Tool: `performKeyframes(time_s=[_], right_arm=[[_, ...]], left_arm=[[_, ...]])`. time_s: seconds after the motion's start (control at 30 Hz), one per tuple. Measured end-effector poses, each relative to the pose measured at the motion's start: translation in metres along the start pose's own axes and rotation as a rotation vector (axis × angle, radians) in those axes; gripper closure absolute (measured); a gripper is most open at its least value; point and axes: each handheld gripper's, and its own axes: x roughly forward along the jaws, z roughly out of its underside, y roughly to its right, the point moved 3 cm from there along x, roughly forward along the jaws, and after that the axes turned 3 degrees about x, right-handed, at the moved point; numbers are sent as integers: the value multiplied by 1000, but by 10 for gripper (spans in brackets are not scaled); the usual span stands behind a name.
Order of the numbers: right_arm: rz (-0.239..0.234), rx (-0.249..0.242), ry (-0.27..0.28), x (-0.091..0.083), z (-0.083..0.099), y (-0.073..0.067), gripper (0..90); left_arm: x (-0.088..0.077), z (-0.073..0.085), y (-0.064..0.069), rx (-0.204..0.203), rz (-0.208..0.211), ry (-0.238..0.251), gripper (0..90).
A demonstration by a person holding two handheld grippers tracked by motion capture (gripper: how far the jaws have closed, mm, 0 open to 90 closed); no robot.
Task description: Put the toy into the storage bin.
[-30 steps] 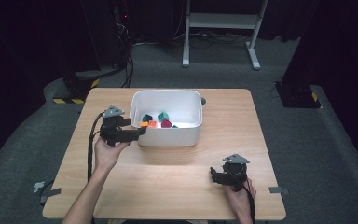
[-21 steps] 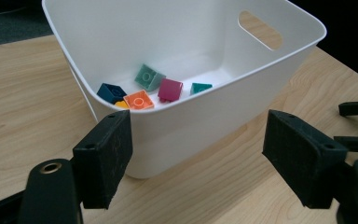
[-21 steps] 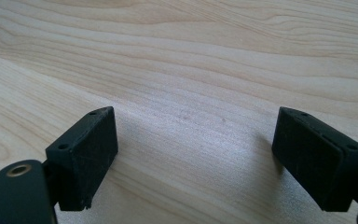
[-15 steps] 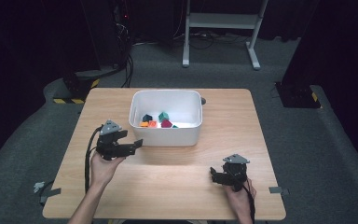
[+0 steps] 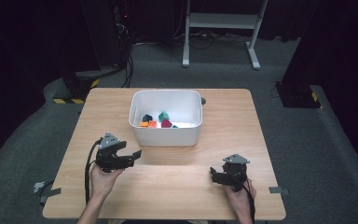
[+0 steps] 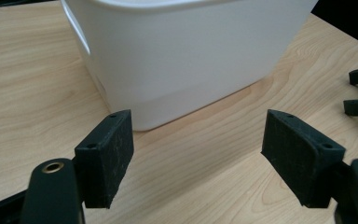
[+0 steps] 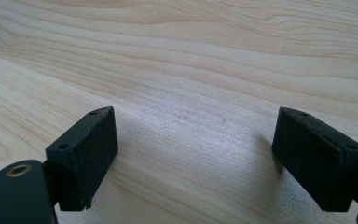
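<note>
Left tongs [image 5: 133, 155] gape wide and empty, with the white bin [image 5: 165, 135] of coloured blocks [image 5: 157, 120] just ahead. Right tongs [image 5: 213, 175], equally wide, rest on bare surface [image 5: 177, 186] well apart.

No lettering to read anywhere here. The white bin [image 5: 165, 125] at the table's [image 5: 242, 121] centre carries a plain wall, no label or brand. The black-and-yellow striped strip [image 5: 70, 100] on the floor at ten o'clock is a hazard marking, no words on it. A reddish light glows on the dark gear [image 5: 121, 18] at eleven o'clock, possibly an indicator, too small to tell.
</note>
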Motion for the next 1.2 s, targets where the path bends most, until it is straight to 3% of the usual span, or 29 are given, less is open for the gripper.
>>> performKeyframes(time_s=[0.3, 0.73, 1.2], right_arm=[[0, -1, 0, 0, 0, 0, 138], [0, -1, 0, 0, 0, 0, 138], [0, 0, 0, 0, 0, 0, 138]], left_arm=[[5, 19, -2, -21, 5, -17, 250], [26, 46, -3, -33, -14, -82, 250], [42, 64, -8, -37, -52, -132, 254]])
